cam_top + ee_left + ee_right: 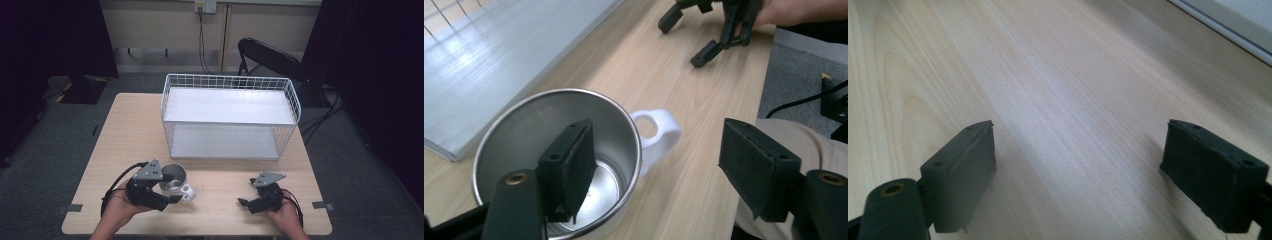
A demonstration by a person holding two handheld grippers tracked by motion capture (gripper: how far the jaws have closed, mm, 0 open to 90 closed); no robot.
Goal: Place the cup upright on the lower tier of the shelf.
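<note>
A steel mug (173,179) with a white handle (187,191) stands upright and empty at the table's front left. My left gripper (172,190) is open at the mug. In the left gripper view one pad (569,167) hangs inside the mug (524,130), while the other pad (756,167) stays outside, beyond the handle (656,132). Neither pad visibly presses the wall. My right gripper (246,191) is open near the front right, its jaws pointing left. The right gripper view has my right gripper (1078,150) low over bare wood with nothing between the pads.
A white wire rack (227,76) with two shelves stands at the table's middle back, its open side facing me; its lower shelf (499,65) lies just beyond the mug. A black chair (265,52) sits behind the table. Tape marks (74,207) sit near the front corners.
</note>
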